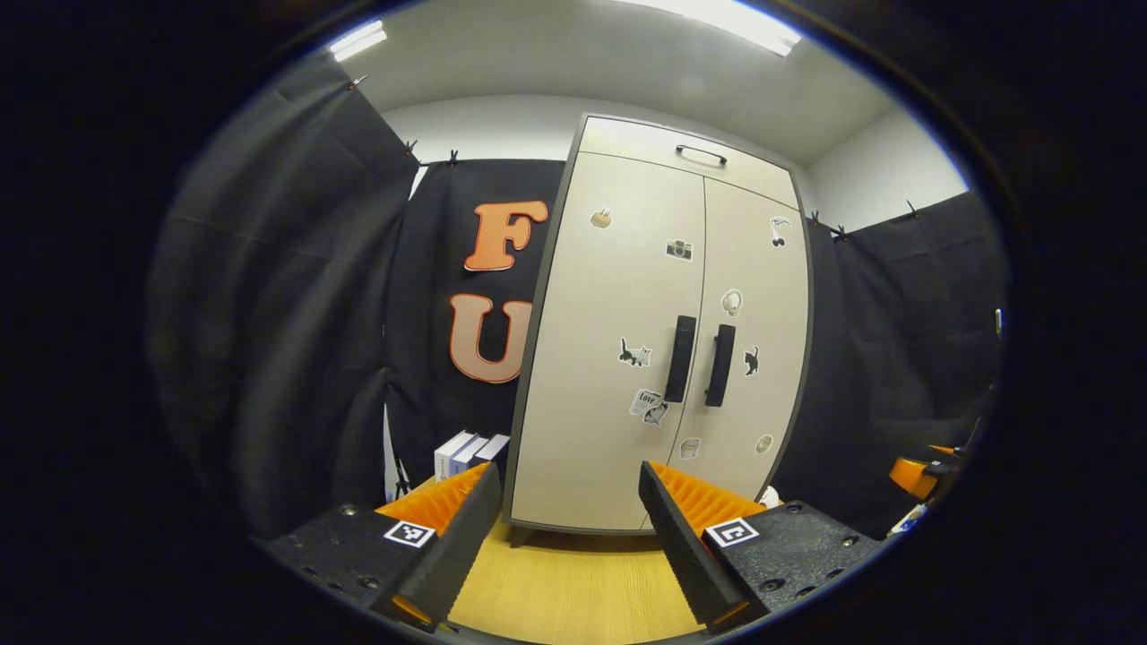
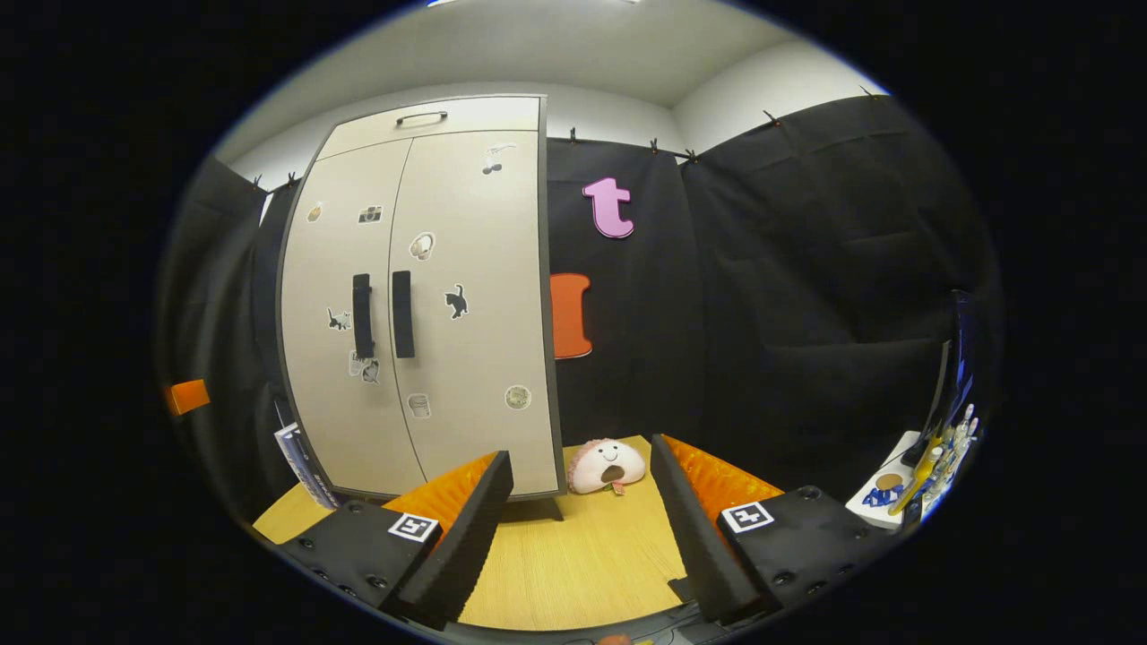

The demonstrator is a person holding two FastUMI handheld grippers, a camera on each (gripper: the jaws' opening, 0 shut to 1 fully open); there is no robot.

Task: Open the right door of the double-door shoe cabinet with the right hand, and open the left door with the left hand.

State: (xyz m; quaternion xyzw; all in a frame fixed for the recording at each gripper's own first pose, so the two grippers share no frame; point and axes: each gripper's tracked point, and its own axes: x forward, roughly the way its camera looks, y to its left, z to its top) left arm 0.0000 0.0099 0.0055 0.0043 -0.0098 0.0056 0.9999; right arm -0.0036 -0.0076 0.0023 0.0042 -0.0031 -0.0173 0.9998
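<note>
Left gripper view: left gripper (image 1: 569,502) jaws wide apart, holding nothing, well short of the shoe cabinet (image 1: 659,331). Both doors closed; left door handle (image 1: 680,358) and right door handle (image 1: 720,365) side by side at the middle seam. Boxes (image 1: 468,452) just left of the cabinet on the wooden table (image 1: 573,591).

Right gripper view: right gripper (image 2: 581,502) jaws wide apart, empty, apart from the cabinet. Plush toy (image 2: 607,466) on the table beside the cabinet's right bottom corner.

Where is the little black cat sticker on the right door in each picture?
Left gripper view: black cat sticker, right of centre, just right of the right door handle.
Right gripper view: left of centre, right of the handle pair.
Shared landmark: the two dark handles side by side.
</note>
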